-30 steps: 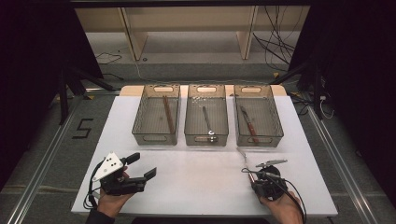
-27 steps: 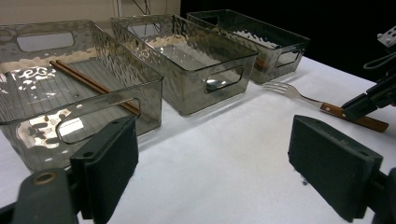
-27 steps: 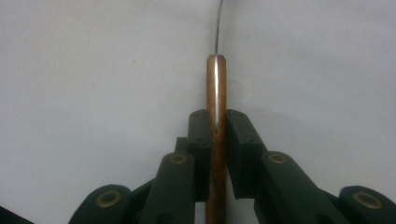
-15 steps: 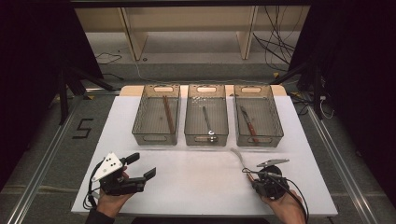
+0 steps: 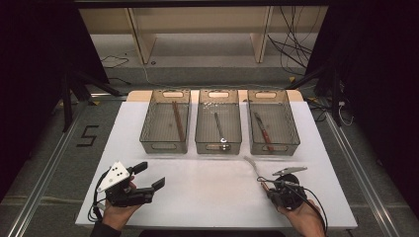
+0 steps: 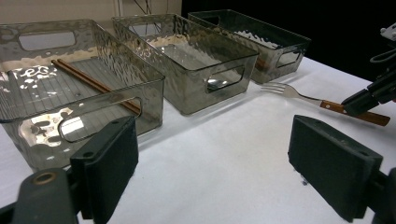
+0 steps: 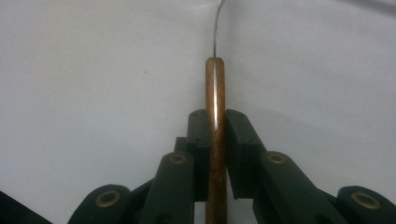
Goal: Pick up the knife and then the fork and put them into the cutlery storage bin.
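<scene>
Wooden-handled fork [image 5: 258,171] is pinched at its handle by the right tool [image 5: 269,187], tines aimed toward the middle bin [image 5: 218,144]; left tool [image 5: 148,175] is held spread, empty, farther off.

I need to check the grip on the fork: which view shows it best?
The right gripper view: the fork handle runs straight between the right claw, pads pressed on the wood either side. The left gripper view shows the whole fork side-on, tines toward the bins. The high view shows it small and pale.
</scene>
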A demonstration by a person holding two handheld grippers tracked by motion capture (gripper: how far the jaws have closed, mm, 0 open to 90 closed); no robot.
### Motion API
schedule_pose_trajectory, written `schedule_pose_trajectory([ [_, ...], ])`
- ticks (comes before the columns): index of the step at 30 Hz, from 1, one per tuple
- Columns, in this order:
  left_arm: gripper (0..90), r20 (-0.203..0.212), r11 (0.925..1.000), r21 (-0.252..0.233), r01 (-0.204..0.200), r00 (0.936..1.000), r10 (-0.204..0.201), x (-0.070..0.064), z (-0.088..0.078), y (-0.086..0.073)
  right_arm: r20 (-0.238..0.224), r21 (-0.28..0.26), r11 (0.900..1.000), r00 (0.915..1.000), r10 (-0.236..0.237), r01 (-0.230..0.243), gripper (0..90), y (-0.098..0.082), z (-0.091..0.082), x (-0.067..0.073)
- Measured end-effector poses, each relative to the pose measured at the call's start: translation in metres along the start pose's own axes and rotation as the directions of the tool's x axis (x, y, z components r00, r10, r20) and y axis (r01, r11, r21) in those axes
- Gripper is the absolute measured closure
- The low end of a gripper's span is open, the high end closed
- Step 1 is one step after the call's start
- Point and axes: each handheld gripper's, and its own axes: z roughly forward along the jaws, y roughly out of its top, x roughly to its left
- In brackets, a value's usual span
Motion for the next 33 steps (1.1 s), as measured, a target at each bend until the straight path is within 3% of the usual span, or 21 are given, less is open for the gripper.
schedule_pose_trajectory([
  [8, 15.7, -0.001, 1.0000, 0.000, 0.001, 1.0000, -0.001, 0.000, 0.000, 0.000, -0.026, -0.029, 1.000, 0.9996, 0.003, -0.004, 81.4, 0.000, -0.009, -0.002],
  [16, 15.7, -0.003, 1.0000, 0.001, 0.002, 1.0000, -0.002, 0.000, 0.000, 0.000, -0.073, -0.088, 0.996, 0.9973, 0.012, -0.018, 81.5, 0.005, -0.030, -0.007],
  [19, 15.7, -0.003, 1.0000, 0.001, 0.005, 1.0000, -0.005, 0.001, 0.000, -0.001, -0.063, -0.115, 0.993, 0.9979, 0.015, -0.022, 81.5, 0.012, -0.039, -0.013],
  [26, 15.7, -0.003, 1.0000, 0.000, 0.002, 1.0000, -0.002, 0.000, 0.002, 0.000, -0.026, -0.206, 0.977, 0.9982, 0.055, -0.059, 81.5, 0.051, -0.052, -0.039],
  [33, 15.7, -0.004, 1.0000, -0.004, 0.006, 1.0000, -0.006, 0.001, 0.001, 0.000, -0.011, -0.251, 0.961, 0.9933, 0.115, -0.115, 81.4, 0.103, -0.043, -0.065],
])
